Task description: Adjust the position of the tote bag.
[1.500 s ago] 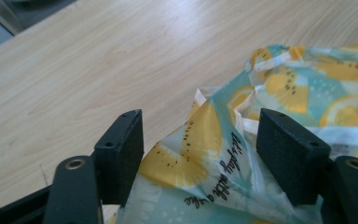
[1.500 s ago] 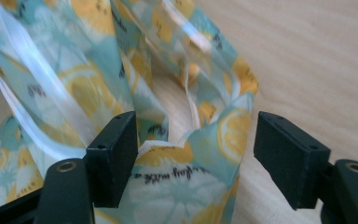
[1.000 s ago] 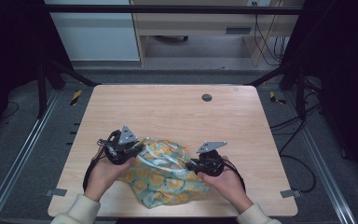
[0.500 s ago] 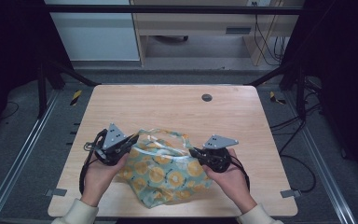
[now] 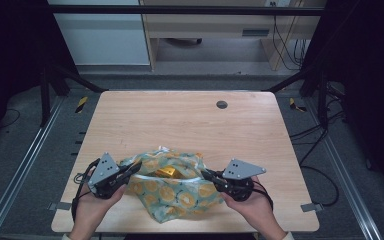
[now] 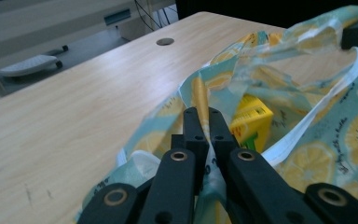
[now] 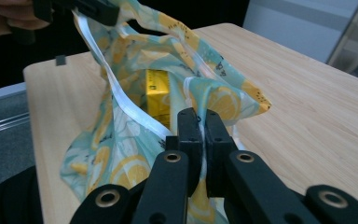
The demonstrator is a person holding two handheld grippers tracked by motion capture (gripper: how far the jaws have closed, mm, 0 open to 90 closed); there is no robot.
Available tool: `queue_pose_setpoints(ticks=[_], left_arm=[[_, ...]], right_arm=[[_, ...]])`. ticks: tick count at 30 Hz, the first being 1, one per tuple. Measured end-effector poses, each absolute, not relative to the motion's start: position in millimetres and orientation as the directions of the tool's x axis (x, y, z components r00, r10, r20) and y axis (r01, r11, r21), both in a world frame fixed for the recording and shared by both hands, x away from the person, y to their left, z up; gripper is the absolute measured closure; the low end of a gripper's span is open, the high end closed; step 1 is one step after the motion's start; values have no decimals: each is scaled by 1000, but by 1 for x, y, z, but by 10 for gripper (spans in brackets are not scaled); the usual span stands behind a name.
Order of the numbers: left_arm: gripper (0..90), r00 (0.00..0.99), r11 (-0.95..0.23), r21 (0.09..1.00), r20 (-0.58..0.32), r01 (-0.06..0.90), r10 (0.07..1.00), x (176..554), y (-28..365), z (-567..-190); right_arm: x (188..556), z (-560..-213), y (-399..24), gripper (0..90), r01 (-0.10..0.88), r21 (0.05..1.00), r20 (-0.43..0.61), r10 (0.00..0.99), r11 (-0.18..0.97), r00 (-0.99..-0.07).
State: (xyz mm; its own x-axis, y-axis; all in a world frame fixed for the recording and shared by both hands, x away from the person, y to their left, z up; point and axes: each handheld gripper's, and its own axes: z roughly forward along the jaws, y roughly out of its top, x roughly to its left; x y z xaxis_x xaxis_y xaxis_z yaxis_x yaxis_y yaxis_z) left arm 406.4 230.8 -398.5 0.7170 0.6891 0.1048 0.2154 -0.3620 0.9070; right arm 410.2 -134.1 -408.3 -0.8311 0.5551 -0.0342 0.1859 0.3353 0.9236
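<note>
Left gripper point(image 5: 136, 167): we pinch the lemon-print bag point(image 5: 180, 192) rim
Right gripper point(image 5: 205, 175): we clamp the opposite rim
Bag: mouth spread, yellow box point(image 5: 164, 173) inside

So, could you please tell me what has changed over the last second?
Both grippers, left gripper and right gripper, closed on the lemon-print bag's rim and drew apart, opening its mouth to reveal a yellow box. The bag stays on the table.
</note>
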Motion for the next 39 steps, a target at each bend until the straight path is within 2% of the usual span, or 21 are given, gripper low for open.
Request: queue_pose_setpoints(ticks=[13, 27, 39], left_arm=[[900, 730, -313, 925, 59, 217, 681, 384, 249, -414], [900, 767, -532, 746, 44, 401, 640, 403, 234, -459], [900, 766, -623, 657, 107, 424, 634, 414, 222, -474]], right_arm=[[385, -406, -133, 883, 107, 942, -64, 483, 318, -874], [400, -459, -126, 872, 332, 810, 74, 478, 483, -875], [413, -482, -120, 867, 410, 740, 97, 518, 534, -850]])
